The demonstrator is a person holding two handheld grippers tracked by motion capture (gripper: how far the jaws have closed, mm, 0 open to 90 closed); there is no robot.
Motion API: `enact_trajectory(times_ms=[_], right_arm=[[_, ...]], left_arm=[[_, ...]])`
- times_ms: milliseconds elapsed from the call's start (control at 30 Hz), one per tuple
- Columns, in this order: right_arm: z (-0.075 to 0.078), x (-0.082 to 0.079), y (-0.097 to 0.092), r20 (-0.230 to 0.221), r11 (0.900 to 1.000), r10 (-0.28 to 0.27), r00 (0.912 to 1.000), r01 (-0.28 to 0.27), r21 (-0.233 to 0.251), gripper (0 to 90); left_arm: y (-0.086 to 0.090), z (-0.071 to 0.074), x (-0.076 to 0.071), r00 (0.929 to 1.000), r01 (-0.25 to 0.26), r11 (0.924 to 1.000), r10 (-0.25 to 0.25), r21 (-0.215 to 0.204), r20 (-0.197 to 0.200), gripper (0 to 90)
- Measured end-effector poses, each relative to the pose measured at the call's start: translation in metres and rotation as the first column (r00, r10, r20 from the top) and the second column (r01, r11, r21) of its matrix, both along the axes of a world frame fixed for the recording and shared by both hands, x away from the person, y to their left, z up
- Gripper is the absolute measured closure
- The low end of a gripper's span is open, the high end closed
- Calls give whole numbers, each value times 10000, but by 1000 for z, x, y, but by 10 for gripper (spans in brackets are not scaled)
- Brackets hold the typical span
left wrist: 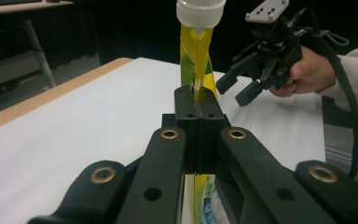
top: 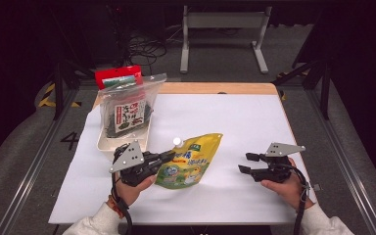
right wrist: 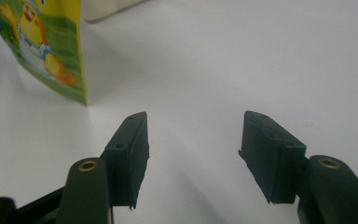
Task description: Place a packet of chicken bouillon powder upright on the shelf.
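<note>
Pouch [top: 188, 164] pinched at its edge in left gripper [left wrist: 198, 100], lifted partly off white table [top: 245, 122], cap [left wrist: 200, 10] up. Right gripper [right wrist: 193, 140] gaping, empty, well apart. Left to do: carrying pouch toward tray [top: 108, 143], probably.

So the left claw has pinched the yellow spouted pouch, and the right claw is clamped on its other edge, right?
Not quite. The left gripper does pinch the yellow spouted pouch, but the right gripper holds nothing: the right gripper view shows its jaws apart over bare table, off to the pouch's side.
</note>
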State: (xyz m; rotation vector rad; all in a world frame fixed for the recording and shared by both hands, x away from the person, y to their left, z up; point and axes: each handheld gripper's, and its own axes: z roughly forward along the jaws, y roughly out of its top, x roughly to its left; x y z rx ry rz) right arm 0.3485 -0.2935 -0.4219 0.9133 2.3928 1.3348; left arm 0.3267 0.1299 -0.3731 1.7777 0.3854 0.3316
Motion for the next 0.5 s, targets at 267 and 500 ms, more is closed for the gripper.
enact_trajectory(times_ms=[267,500], right_arm=[[-3,-3,1,-48,9999,96,9999,-96,-125,411],[-1,-5,-3,-2,10000,5,10000,-5,-18,409]], left_arm=[[1,4,6,9999,-38,10000,38,9,113,900],[7,12,9,9995,-66,9999,71,-155,319,900]])
